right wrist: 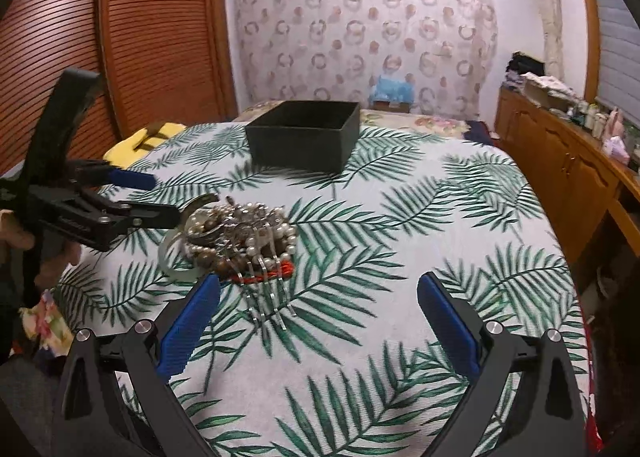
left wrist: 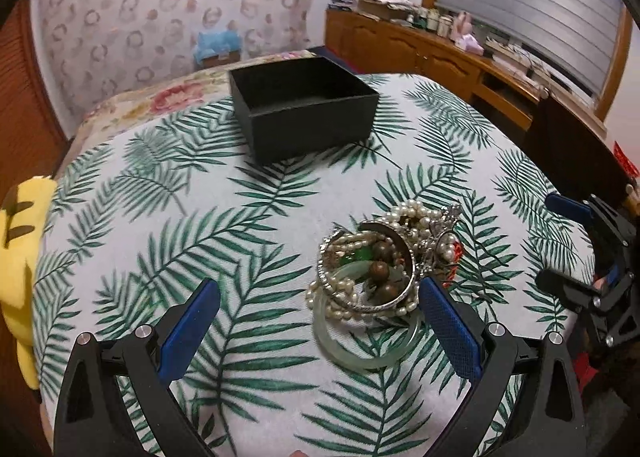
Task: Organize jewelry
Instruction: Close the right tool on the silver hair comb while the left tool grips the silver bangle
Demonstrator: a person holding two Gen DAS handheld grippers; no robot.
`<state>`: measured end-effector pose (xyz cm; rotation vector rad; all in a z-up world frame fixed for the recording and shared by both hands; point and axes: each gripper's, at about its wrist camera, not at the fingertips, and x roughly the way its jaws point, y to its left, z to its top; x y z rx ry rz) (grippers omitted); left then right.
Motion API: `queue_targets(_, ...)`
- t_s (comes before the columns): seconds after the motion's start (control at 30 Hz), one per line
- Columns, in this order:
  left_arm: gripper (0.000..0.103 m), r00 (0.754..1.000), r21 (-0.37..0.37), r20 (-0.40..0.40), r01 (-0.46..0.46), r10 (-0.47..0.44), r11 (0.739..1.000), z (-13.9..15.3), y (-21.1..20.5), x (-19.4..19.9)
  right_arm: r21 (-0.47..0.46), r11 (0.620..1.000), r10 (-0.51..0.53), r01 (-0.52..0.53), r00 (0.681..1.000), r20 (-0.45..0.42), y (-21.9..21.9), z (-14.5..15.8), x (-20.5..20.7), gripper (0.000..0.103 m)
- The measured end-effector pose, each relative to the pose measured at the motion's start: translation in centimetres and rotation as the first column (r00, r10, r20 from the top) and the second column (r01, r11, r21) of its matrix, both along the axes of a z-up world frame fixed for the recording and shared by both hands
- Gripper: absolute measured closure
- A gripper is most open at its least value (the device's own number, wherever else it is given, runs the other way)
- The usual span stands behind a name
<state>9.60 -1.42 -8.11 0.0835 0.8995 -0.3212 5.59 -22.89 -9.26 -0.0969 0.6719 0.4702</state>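
A heap of jewelry (left wrist: 384,261) lies on the leaf-print tablecloth (left wrist: 240,241): pearl strands, a silver bangle, pale jade bangles, brown wooden beads. It also shows in the right wrist view (right wrist: 236,241), with silver hair clips at its near side. An open black box (left wrist: 304,105) stands farther back, empty inside; it also shows in the right wrist view (right wrist: 304,137). My left gripper (left wrist: 320,321) is open, its right finger beside the heap. My right gripper (right wrist: 320,317) is open and empty, the heap just beyond its left finger.
A yellow plush toy (left wrist: 20,269) lies at the table's left edge. A wooden sideboard (left wrist: 440,53) with clutter runs along the right wall. A louvred wooden door (right wrist: 120,37) stands at the left. A floral bed (left wrist: 152,97) lies behind the table.
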Motion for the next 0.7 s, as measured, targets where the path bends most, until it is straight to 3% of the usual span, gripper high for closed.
queue_targets(0.13, 0.007, 1.000, 0.012, -0.008, 0.030, -0.030, 0.999, -0.6, -0.8, 0.7, -0.013, 1.000, 0.011, -0.011, 1.000, -0.003, 0.3, -0.1, 0.2, 0.007)
queue_targets(0.3, 0.008, 0.998, -0.040, -0.029, 0.057, -0.059, 0.998, -1.1, -1.3, 1.3, -0.015, 1.000, 0.001, -0.001, 1.000, -0.010, 0.1, -0.3, 0.3, 0.007)
queue_targets(0.5, 0.031, 0.995, -0.036, -0.033, 0.088, -0.089, 0.996, -1.4, -1.9, 1.5, -0.013, 1.000, 0.000, -0.001, 1.000, -0.011, -0.1, -0.3, 0.3, 0.007)
queue_targets(0.7, 0.038, 0.994, -0.037, -0.024, 0.101, -0.102, 0.994, -1.6, -2.1, 1.6, -0.014, 1.000, 0.004, -0.004, 1.000, -0.015, -0.1, -0.3, 0.3, 0.007)
